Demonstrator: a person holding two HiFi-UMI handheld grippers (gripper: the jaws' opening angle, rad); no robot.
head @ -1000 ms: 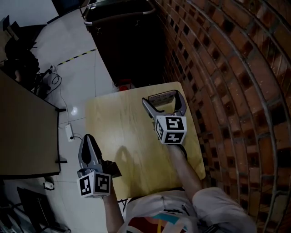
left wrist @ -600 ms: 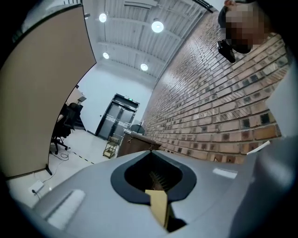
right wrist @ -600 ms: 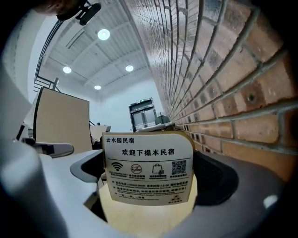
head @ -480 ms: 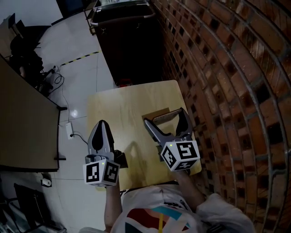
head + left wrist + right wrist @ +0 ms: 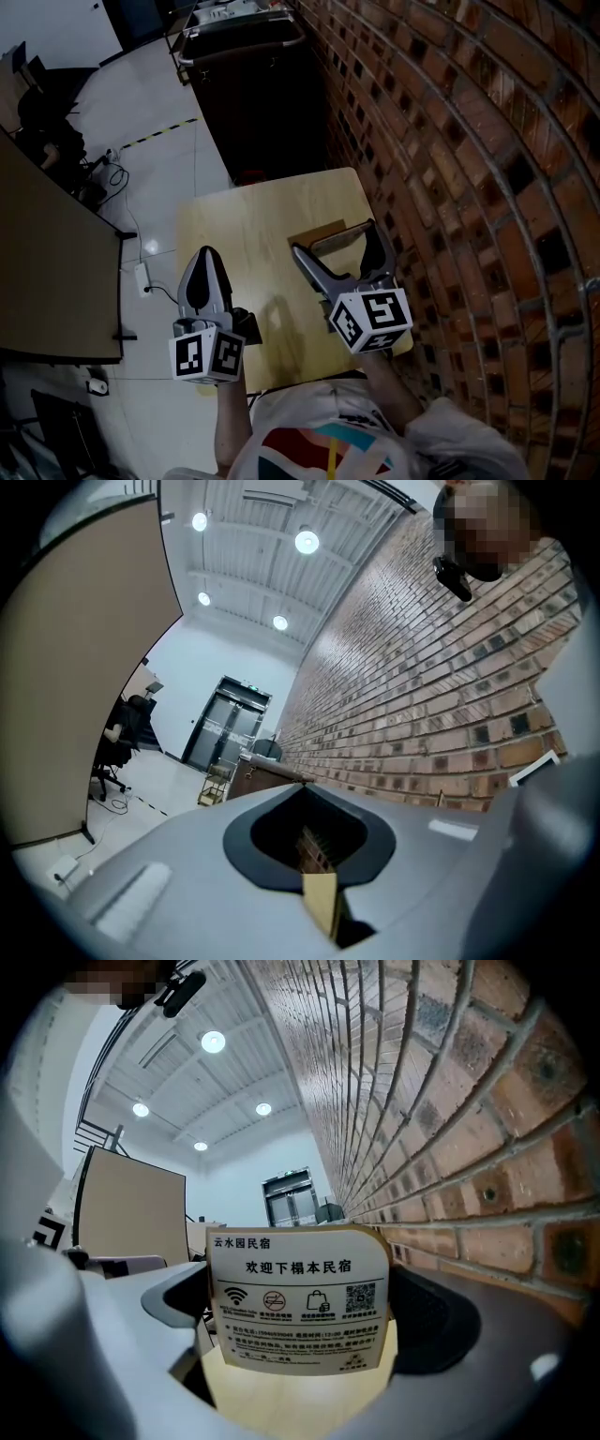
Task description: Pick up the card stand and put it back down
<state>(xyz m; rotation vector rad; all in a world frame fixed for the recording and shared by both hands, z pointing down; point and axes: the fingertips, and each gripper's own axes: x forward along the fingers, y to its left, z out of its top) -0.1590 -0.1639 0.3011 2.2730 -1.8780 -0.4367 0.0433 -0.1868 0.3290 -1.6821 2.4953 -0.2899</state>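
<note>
The left gripper (image 5: 207, 261) hangs clenched and empty at the near edge of the wooden table (image 5: 239, 220). The right gripper (image 5: 336, 241) grasps the card stand (image 5: 298, 1299) across its width. Within the last second it drew the stand nearer, so probably only setting down remains.

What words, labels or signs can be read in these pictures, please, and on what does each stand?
"云水园民宿": top left of the card stand.
"欢迎下榻本民宿": the headline just below it on the same card.
Icon row: Wi-Fi, no smoking, a bag, a QR code; the captions under them are too small to read.
Lower lines of print: too small to read.
Cube: square markers only, no words.
</note>
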